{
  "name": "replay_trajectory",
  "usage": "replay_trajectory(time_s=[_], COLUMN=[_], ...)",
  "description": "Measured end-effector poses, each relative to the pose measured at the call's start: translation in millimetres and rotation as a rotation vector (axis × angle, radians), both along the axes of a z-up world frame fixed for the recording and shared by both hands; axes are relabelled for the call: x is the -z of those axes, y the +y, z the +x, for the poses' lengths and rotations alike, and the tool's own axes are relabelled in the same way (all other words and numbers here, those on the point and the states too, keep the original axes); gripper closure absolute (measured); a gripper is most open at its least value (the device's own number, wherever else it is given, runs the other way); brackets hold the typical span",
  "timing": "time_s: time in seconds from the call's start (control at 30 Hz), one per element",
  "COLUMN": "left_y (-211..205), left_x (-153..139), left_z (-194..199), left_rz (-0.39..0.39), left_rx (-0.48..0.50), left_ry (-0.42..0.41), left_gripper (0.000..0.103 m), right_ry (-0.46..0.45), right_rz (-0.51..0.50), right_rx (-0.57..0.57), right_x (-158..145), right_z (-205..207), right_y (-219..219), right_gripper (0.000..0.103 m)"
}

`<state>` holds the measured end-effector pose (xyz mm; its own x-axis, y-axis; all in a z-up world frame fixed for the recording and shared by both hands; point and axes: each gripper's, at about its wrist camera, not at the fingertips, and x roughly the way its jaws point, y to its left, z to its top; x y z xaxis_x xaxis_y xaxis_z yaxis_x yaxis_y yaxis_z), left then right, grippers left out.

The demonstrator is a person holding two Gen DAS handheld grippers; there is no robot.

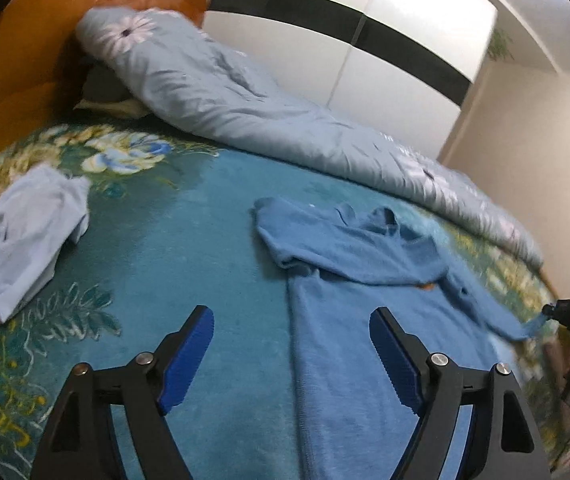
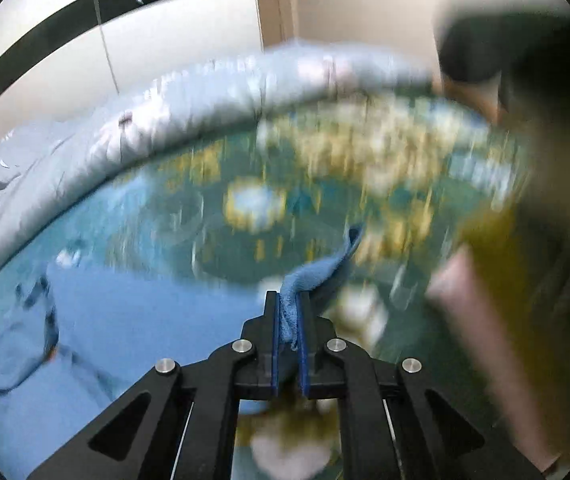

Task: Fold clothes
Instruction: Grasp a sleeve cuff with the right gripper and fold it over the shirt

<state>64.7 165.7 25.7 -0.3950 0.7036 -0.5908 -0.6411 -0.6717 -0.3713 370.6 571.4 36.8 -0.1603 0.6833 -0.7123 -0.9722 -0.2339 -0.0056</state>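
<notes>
My right claw (image 2: 288, 312) pinches a sleeve tip of the blue garment (image 1: 365, 320), which lies on the bed (image 1: 189, 216). My left claw (image 1: 291, 354) gapes empty above its body. Next I judge: carry the sleeve inward across the body.

A sweater (image 1: 365, 300) lay flat on the bedspread (image 1: 185, 248), at one o'clock from the left gripper (image 1: 291, 354). A crumpled garment (image 1: 21, 240) sat at ten o'clock. Behind both, a rolled duvet (image 1: 245, 108) ran along the bed's far side, a wardrobe (image 1: 345, 40) beyond it.
</notes>
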Motion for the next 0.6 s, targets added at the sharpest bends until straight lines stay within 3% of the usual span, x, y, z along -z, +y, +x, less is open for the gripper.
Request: replay_trajectory(time_s=[0.17,0.33,0.47,0.6], left_y=[-28.0,-49.2,-61.9,-62.2], left_x=[3.8,9.8,14.1,18.0], left_z=[-21.4,-38.5,-47.7,-52.1], left_rz=[0.066,0.095,0.124,0.118], left_rx=[-0.106,-0.173,-0.206,-0.216], left_ry=[-0.086,-0.162,-0.213,-0.232], left_gripper=[0.019,0.019,0.018,0.017], right_ry=[-0.180,-0.344,-0.295,-0.286], right_rz=[0.203,0.378,0.405,0.494], right_rx=[-0.007,0.057,0.094,-0.111], right_x=[-52.2,-91.8,-125.4,-142.5], right_z=[-44.1,-78.4,-96.1,-152.6], right_y=[10.3,22.2,27.8,-14.6], right_gripper=[0.096,0.096,0.095,0.095])
